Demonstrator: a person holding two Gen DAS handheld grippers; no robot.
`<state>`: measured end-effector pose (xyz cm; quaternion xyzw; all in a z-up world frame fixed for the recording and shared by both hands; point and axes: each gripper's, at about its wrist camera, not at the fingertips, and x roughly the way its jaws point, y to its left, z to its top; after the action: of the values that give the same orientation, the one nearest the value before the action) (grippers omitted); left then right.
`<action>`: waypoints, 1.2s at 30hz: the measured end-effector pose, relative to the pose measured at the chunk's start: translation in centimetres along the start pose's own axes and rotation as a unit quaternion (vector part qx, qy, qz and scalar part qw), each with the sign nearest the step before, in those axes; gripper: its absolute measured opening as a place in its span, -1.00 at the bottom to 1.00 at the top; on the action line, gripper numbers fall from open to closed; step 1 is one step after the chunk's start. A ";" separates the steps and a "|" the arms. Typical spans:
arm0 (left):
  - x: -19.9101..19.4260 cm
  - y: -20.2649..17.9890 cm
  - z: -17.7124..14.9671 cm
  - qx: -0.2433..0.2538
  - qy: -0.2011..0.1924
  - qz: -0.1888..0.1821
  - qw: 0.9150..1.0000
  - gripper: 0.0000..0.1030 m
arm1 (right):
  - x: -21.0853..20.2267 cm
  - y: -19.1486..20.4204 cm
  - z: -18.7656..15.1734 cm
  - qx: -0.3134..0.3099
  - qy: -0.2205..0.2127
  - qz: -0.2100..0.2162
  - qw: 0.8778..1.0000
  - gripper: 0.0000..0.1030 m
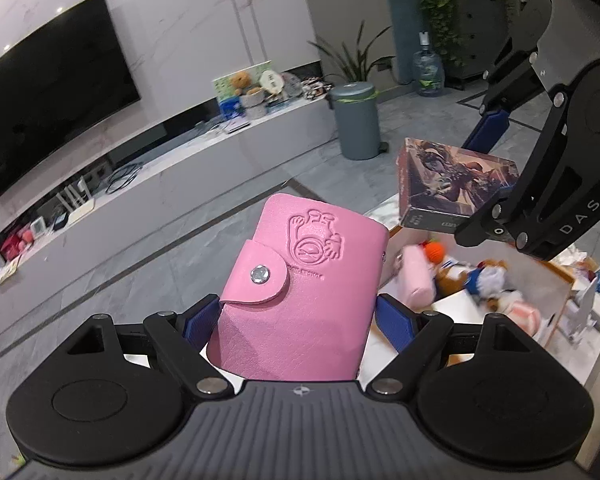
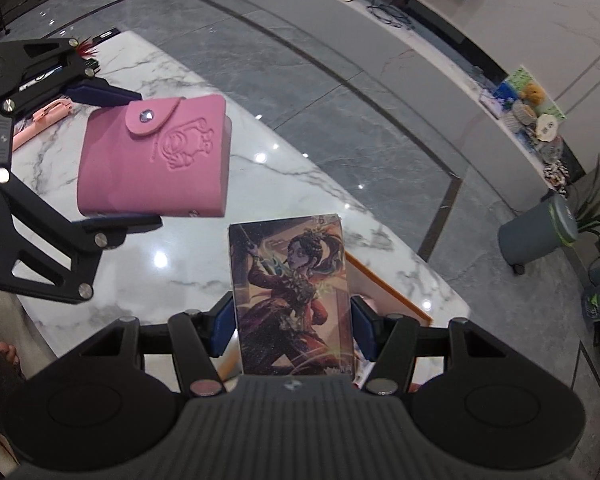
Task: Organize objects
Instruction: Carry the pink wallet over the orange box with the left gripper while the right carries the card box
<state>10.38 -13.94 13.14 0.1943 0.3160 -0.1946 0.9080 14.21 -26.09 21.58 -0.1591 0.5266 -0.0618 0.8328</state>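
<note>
Pink leather snap-flap card wallet [image 1: 300, 292] clamped upright in left gripper [image 1: 300, 320], long axis running forward. Illustrated rectangular card box [image 2: 296, 300] pinched likewise in right gripper [image 2: 296, 328]. Both aloft over marble table [image 2: 180, 264]; open toy-filled box [image 1: 532, 276] just ahead-right of left gripper.

Marble table [image 2: 188, 264] w/ box [image 1: 532, 276]

The left gripper [image 1: 298, 316], black with blue pads, is clamped on the lower sides of a pink leather snap-flap card wallet [image 1: 300, 292], tilted forward and down. The right gripper [image 2: 294, 328], of the same build, pinches an illustrated card box [image 2: 294, 300] by its long edges, pointing steeply down. Both are held up in the air, near each other.
</note>
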 end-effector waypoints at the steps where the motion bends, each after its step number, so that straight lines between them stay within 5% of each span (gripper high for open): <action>1: 0.1 -0.6 0.5 0.003 -0.002 -0.002 1.000 0.88 | -0.3 -0.4 -0.4 0.002 -0.002 -0.003 1.000 0.18; 16: 2.7 -7.4 4.2 0.038 -0.009 -0.034 0.999 0.88 | -1.1 -6.9 -6.2 0.048 0.003 -0.027 0.998 0.18; 36: 11.0 -11.0 3.4 0.020 0.057 -0.063 0.996 0.88 | 7.4 -11.1 -10.1 0.080 0.031 0.008 0.996 0.18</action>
<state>14.79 -27.41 5.96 0.2031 0.3747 -0.2469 0.8703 9.10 -40.55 14.91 -0.0858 0.5471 -0.1023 0.8263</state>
